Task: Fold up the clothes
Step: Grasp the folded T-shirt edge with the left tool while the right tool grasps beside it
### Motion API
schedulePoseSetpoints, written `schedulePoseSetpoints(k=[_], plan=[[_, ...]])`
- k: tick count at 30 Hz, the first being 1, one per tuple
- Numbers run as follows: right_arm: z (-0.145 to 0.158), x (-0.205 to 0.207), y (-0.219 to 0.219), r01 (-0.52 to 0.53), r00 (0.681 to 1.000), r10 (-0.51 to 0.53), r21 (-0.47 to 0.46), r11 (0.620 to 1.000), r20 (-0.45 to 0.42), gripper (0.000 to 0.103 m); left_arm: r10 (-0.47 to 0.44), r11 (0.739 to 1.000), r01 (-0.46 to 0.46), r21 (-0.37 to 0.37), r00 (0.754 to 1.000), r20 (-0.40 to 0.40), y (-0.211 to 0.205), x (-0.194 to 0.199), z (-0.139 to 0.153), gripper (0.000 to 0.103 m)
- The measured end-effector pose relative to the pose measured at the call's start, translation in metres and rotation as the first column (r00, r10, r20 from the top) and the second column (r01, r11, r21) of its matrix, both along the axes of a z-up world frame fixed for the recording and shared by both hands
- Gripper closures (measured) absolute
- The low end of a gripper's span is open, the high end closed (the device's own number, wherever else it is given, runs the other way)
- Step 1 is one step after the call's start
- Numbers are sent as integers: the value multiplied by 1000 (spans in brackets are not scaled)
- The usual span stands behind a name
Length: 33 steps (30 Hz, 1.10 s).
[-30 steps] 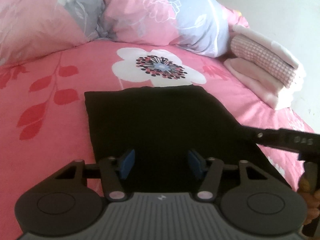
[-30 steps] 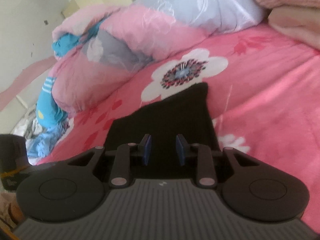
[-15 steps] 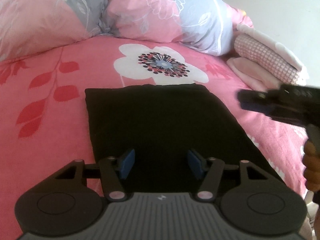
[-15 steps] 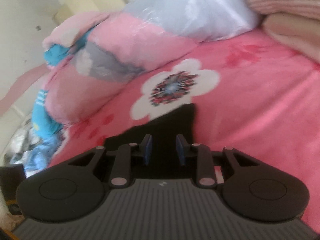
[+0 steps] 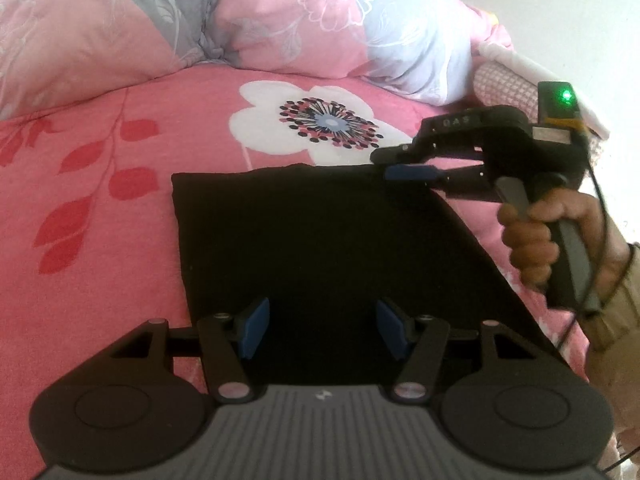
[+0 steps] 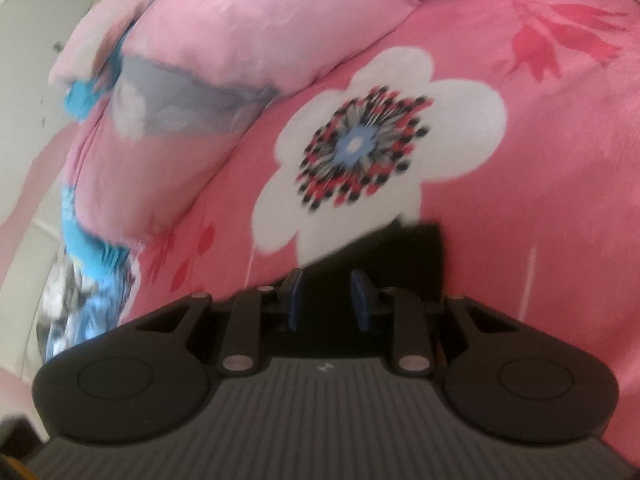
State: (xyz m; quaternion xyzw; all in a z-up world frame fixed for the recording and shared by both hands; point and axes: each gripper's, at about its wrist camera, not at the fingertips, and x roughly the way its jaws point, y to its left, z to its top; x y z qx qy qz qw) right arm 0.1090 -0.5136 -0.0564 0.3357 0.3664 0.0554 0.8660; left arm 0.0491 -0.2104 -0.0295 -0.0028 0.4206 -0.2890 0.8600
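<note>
Blue-padded fingers of the left gripper stand wide apart with nothing between them, hovering over the near end of the black garment. That garment lies flat as a folded rectangle on the pink floral bedspread, its far edge just short of the big white flower printed in the middle of the bed. At the garment's far right corner the right gripper reaches in from the right, gripped by a person's hand; in its own blurred view its fingers show a moderate gap between them, sitting at the cloth's corner, and whether any fabric lies between them cannot be told. A green light glows on the unit atop that gripper. Past the flower, pink and grey floral pillows are piled along the head of the bed, and a stack of folded pink laundry sits at the far right corner.
</note>
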Motion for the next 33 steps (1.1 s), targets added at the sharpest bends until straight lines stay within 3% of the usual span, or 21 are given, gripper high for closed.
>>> schedulePoseSetpoints(k=[7, 10, 14, 17, 23, 28, 33], plan=[[-6, 7, -35, 171, 985, -171, 1, 985, 17, 77, 16, 999, -16, -30, 1000, 9, 6, -2, 2, 42], [-5, -12, -53, 207, 978, -209, 65, 976, 28, 76, 69, 995, -66, -75, 997, 41, 22, -1, 8, 39], [-1, -34, -58, 135, 990, -138, 96, 986, 25, 69, 148, 982, -143, -120, 988, 34, 50, 8, 8, 38], [-1, -45, -54, 52, 999, -51, 109, 993, -13, 50, 178, 973, -182, -144, 983, -39, 68, 20, -4, 40], [-5, -44, -46, -64, 997, 69, 122, 990, -33, 41, 147, 944, -170, -284, 984, -99, 82, 37, -24, 41], [-10, -32, -39, -138, 989, 142, 132, 982, -26, 34, 105, 940, -128, -316, 990, -89, 70, 60, -33, 53], [-12, -11, -35, -200, 980, 201, 140, 970, 10, 34, 104, 916, -150, -373, 985, -140, 64, 91, -44, 73]])
